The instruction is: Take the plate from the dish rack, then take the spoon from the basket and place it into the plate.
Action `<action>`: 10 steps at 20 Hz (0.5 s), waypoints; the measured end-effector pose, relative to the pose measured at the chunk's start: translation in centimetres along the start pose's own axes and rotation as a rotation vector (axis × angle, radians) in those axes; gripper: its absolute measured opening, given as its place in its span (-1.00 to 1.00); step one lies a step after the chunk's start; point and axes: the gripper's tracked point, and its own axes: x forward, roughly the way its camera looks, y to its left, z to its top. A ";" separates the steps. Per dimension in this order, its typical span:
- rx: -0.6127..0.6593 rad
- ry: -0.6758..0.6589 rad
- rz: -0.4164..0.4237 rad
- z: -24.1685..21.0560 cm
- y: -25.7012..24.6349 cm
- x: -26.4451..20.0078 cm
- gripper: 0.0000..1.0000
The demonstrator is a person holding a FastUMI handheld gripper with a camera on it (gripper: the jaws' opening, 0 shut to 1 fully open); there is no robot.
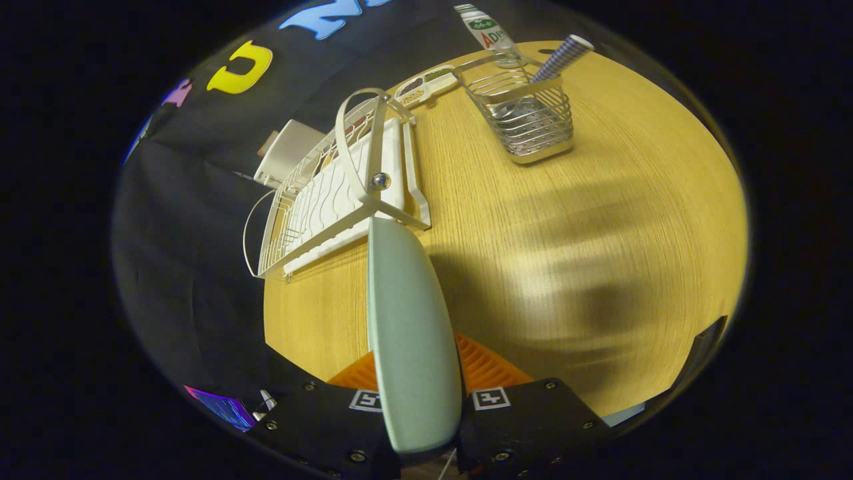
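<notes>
Your gripper [416,400] is closed on the plate [410,333], held edge-on between the fingers, above the bench [600,220]. The plate looks stiff, smooth and breakable, so keep the grip on its rim. The spoon [563,57] stands in the basket [530,117], far ahead to the right; take its handle.

A round wooden table [600,220] carries the items. A bottle [490,33] with a printed label stands at its far edge. Near the bottle lies a small white tray [426,85] with divided sections holding dark and light contents. A flat white box [288,152] sits off the table's far side, against the black cloth wall [180,267].
</notes>
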 end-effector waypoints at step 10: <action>-0.118 -0.069 -0.142 0.2 -5.9 -2.8 0.48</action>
